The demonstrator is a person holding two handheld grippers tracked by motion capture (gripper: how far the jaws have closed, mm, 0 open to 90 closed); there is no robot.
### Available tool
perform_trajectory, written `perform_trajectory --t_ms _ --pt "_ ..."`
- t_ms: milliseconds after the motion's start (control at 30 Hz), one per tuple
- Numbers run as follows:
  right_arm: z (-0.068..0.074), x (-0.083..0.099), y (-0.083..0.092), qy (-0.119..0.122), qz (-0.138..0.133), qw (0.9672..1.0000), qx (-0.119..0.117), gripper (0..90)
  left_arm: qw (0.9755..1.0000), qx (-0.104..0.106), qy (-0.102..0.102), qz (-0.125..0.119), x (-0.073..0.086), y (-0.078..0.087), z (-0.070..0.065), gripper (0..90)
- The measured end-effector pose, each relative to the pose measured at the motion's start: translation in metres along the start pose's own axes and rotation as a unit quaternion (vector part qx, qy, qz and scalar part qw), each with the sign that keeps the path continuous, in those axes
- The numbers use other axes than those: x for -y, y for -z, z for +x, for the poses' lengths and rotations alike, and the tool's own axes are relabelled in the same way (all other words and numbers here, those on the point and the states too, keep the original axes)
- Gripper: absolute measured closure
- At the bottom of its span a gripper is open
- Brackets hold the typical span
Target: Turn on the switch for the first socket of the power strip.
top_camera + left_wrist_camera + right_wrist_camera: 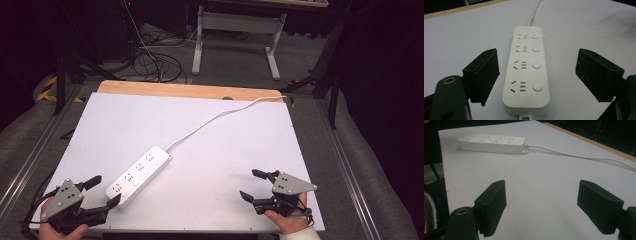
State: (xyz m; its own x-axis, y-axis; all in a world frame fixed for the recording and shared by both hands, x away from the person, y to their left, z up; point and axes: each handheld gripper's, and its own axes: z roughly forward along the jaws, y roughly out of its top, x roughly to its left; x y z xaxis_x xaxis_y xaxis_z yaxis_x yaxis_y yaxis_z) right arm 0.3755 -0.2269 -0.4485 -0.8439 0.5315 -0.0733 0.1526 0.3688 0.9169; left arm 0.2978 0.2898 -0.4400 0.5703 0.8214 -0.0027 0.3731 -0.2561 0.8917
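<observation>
Here I line my left gripper [106, 189], jaws spread, up with the near end of the power strip [140, 175] lying mid-table; next I ease forward and close. My right gripper [255, 184] waits spread, well apart.

The high view looks forward and down over the whole counter [210, 125]. The left gripper view sits close behind the power strip [527, 72], facing 12 o'clock along it. The right gripper view sees that strip farther off at 10 o'clock.
</observation>
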Motion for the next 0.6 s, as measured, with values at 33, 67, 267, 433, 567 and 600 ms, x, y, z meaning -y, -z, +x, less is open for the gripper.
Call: perform_trajectory --t_ms 33,67,267,433,567,600 --pt "-0.0003 -0.0001 0.0004 0.002 0.0 1.0 0.001 23.8 1.0 0.001 0.0 0.001 -0.0001 -0.0002 -0.0001 19.6" --pt "-0.0004 0.0 0.0005 0.001 -0.002 1.0 0.001 23.8 1.0 0.001 -0.001 0.001 -0.0003 -0.0001 -0.0001 19.7" --pt "-0.0001 0.0001 0.0004 0.0 0.0 1.0 0.0 23.8 1.0 0.001 0.0 0.0 -0.0017 0.0009 0.0006 19.7" --pt "-0.0003 0.0002 0.0003 -0.002 -0.001 1.0 0.0 23.8 1.0 0.001 -0.003 0.002 -0.0029 0.0012 0.0002 19.7" --pt "-0.0002 0.0002 0.0 -0.001 0.001 1.0 0.0 23.8 1.0 -0.001 -0.004 0.002 -0.0044 0.0016 0.0005 19.7" --pt "-0.0003 0.0002 -0.0001 -0.002 -0.001 1.0 -0.001 23.8 1.0 -0.002 -0.004 0.002 -0.0049 0.0014 0.0007 19.7"
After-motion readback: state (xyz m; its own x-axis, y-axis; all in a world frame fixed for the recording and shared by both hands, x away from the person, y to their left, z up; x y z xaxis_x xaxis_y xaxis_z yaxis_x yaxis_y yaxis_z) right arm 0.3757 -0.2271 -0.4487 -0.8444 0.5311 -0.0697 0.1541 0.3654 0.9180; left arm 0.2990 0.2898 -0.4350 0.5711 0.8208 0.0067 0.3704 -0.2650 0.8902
